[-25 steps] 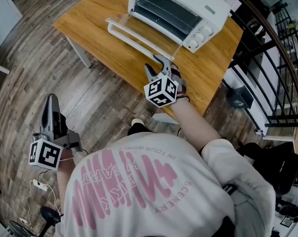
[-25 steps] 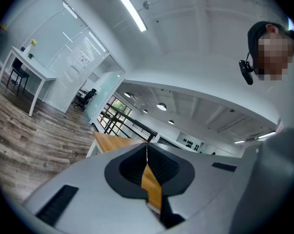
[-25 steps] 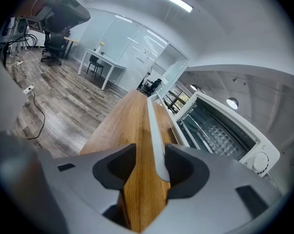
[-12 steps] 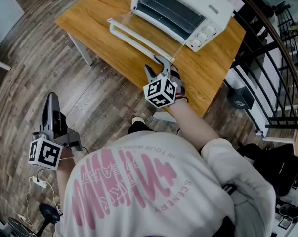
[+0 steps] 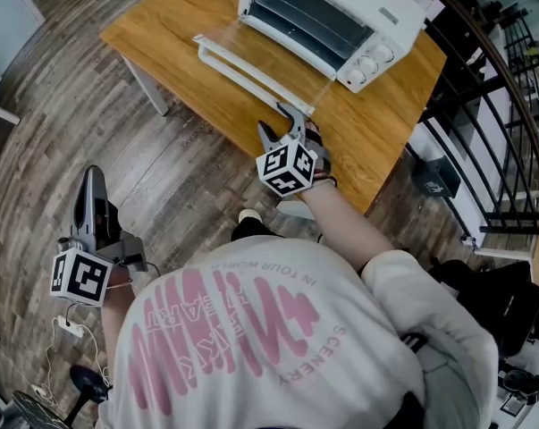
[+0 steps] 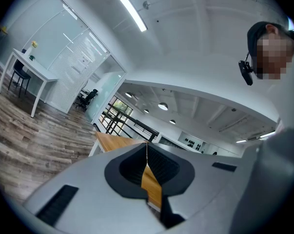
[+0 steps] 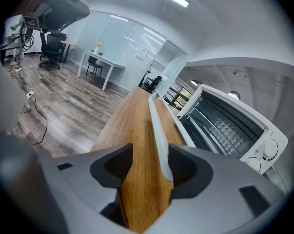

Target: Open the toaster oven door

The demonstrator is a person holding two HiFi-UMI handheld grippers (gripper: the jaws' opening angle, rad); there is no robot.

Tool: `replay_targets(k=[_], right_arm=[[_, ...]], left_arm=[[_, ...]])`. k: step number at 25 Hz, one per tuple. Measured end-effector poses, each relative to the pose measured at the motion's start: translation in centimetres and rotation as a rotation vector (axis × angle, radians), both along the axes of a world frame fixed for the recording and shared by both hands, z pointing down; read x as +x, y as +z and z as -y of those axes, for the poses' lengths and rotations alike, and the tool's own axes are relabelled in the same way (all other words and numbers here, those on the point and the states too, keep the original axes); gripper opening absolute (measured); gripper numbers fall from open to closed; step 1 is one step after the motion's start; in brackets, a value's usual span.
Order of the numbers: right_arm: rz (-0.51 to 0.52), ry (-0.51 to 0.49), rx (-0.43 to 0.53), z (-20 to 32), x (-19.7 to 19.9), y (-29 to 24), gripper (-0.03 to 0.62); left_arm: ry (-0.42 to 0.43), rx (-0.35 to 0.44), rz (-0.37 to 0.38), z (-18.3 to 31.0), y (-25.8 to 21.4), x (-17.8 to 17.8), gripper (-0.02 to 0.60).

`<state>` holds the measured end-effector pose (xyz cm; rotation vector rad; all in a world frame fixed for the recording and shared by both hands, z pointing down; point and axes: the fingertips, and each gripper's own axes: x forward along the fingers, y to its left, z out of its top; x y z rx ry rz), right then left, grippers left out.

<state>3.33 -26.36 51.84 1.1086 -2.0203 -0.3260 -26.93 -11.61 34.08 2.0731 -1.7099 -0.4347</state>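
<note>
Oven [image 5: 381,7] is set at the far side of the tabletop [image 5: 367,141]. It is white, with knobs [image 5: 369,63] at its right end. Door [image 5: 247,45] is fully down and lies about level over the tabletop, with its glass panel stretched toward the person. Racks are seen inside the open cavity. Handle [image 5: 251,71], a white bar, runs along the door's near edge.

Right gripper [image 5: 278,121] is held over the tabletop just beside the handle's right end, tilted downward and pointed along the bar. In the right gripper view the jaws of the right gripper [image 7: 150,150] are seen apart, and they have just been opening. The near end of the handle [image 7: 154,123] is seen in the gap, close against the right-side jaw. The rest of the gap is filled by bare tabletop [image 7: 137,179]. The pads are not pressed on the bar; whether it touches that jaw cannot be told. Oven [image 7: 239,116] is seen at the right of that view, cavity open.

Left gripper [image 5: 92,186] is held low at the person's left over the floor [image 5: 63,105], well apart from the tabletop. In the left gripper view the jaws of the left gripper [image 6: 147,147] are seen together, tips meeting, with nothing gripped.
</note>
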Motion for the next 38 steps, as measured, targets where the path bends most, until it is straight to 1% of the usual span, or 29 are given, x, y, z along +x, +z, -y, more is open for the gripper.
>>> replay_targets(k=[6, 14, 24, 28, 35, 38], right_arm=[[0.019, 0.004, -0.026, -0.2, 0.0, 0.8, 0.216], [0.018, -0.008, -0.028, -0.1, -0.3, 0.8, 0.221], [0.037, -0.008, -0.076, -0.3, -0.4, 1.8, 0.229], [0.036, -0.009, -0.086, -0.4, -0.3, 1.9, 0.216], [0.035, -0.015, -0.099, -0.7, -0.4, 2.3, 0.232], [0.032, -0.011, -0.119, -0.7, -0.4, 2.8, 0.227]], left_arm=[[-0.002, -0.001, 0.003, 0.0, 0.0, 0.2, 0.021], [-0.013, -0.006, 0.003, -0.1, -0.1, -0.1, 0.021], [-0.018, -0.007, 0.009, -0.1, -0.2, 0.1, 0.021], [-0.025, -0.004, 0.009, -0.2, -0.4, 0.0, 0.021], [-0.032, -0.008, 0.007, -0.7, -0.2, 0.0, 0.021], [-0.031, -0.008, 0.007, -0.5, -0.2, 0.0, 0.021]])
